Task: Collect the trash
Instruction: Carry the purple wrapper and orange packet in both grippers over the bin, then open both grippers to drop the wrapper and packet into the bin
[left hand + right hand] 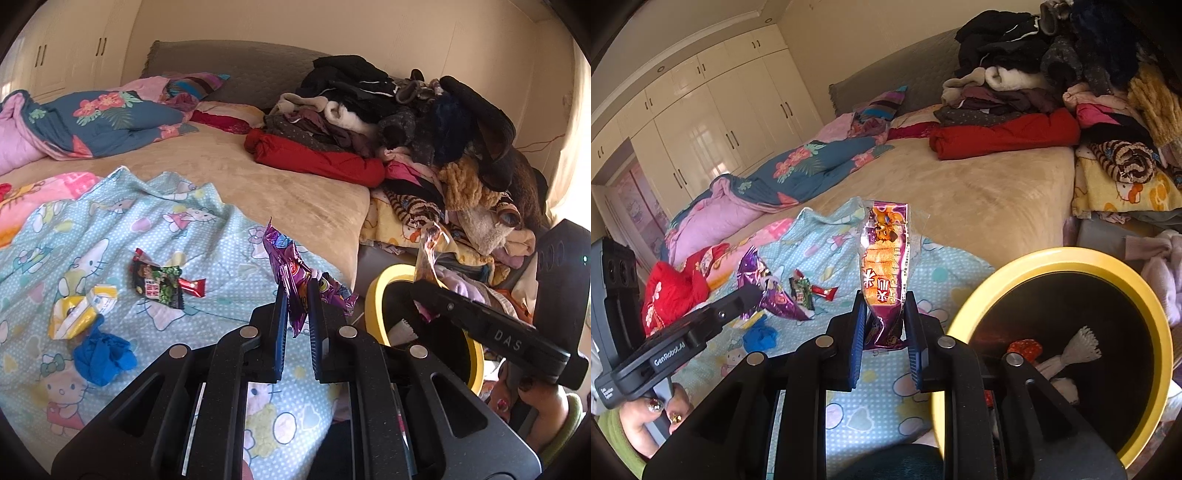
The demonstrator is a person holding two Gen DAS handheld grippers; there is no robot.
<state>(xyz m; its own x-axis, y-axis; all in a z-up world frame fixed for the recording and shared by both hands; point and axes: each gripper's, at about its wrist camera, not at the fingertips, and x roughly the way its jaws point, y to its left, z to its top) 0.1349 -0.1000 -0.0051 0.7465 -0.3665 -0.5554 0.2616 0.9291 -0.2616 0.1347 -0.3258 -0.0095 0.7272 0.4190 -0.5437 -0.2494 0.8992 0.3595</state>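
Left gripper [297, 295] clamped on purple wrapper [291, 271], right gripper [884, 308] clamped on orange snack bag [884, 269]; light, crinkly, slippery film, best pinched mid-body.

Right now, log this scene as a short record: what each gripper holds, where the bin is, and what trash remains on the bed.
left gripper: shut on purple wrapper
right gripper: shut on orange snack wrapper, held upright
bin: yellow-rimmed bin beside the bed, some trash already inside
trash left on blanket: green-black packet, red candy wrapper, yellow-white wrapper, crumpled blue glove
elsewhere on bed: pile of clothes, floral quilt
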